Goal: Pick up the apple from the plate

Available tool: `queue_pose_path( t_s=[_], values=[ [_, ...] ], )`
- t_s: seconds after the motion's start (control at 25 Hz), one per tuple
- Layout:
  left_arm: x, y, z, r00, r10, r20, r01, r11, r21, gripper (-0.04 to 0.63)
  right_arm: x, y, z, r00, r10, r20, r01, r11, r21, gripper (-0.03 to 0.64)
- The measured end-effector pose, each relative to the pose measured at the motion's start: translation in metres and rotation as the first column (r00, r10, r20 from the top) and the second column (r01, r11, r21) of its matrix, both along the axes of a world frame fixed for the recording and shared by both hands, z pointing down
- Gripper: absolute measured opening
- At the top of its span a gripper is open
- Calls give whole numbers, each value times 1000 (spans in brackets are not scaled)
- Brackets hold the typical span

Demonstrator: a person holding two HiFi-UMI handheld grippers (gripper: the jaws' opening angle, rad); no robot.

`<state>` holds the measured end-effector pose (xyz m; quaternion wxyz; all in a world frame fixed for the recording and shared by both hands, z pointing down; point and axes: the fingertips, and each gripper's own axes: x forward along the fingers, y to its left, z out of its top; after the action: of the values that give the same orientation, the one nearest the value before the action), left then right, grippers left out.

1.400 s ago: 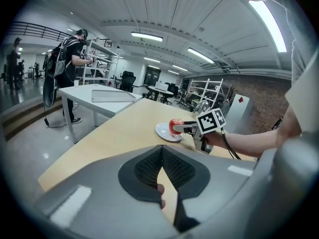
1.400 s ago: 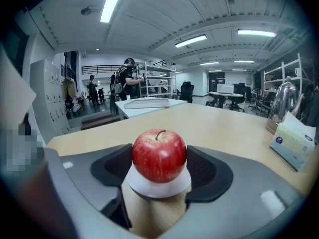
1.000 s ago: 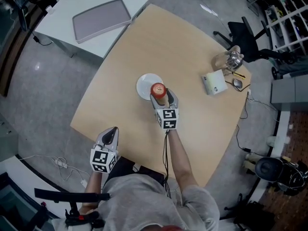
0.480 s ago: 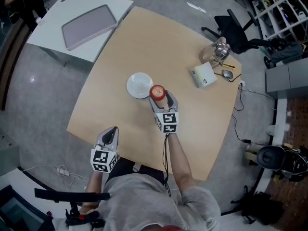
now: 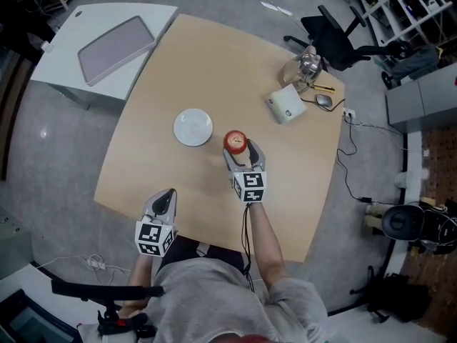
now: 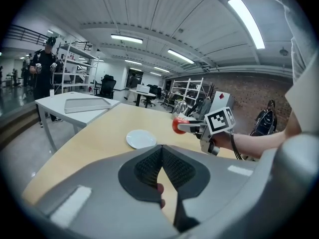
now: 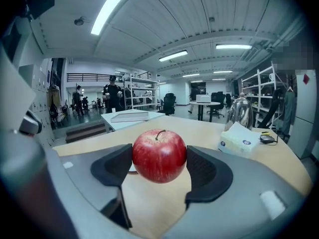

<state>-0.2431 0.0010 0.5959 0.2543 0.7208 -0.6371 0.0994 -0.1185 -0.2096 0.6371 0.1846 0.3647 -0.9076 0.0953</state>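
Observation:
The red apple (image 5: 235,141) (image 7: 159,156) hangs above the wooden table, squeezed between the two pads of my right gripper (image 5: 238,147) (image 7: 159,164), which is shut on it. To its left lies the white plate (image 5: 193,127) (image 6: 141,139), bare and apart from the apple. My left gripper (image 5: 163,204) (image 6: 162,171) is held near the table's near edge, well short of the plate, shut with its pads pressed together and nothing between them. In the left gripper view the right gripper (image 6: 185,127) shows with the apple (image 6: 178,125) to the right of the plate.
A tissue box (image 5: 285,106) (image 7: 240,139), a metal kettle (image 5: 307,64) (image 7: 239,114) and a mouse (image 5: 323,101) stand at the table's far right corner. A white side table (image 5: 57,58) with a grey tray (image 5: 116,41) stands at the far left. An office chair (image 5: 335,38) is behind the table.
The apple, gripped by my right gripper, has come off the plate and moved right and nearer to me. The plate now lies bare. The left gripper has stayed put.

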Motion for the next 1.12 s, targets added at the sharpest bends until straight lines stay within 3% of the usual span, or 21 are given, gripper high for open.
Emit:
queue_pose_path(
  t_s=[1.12],
  values=[
    [134, -40, -7, 982, 191, 7, -191, 982, 7, 20, 185, -11, -5, 976, 216, 9, -216, 976, -3, 345]
  ],
)
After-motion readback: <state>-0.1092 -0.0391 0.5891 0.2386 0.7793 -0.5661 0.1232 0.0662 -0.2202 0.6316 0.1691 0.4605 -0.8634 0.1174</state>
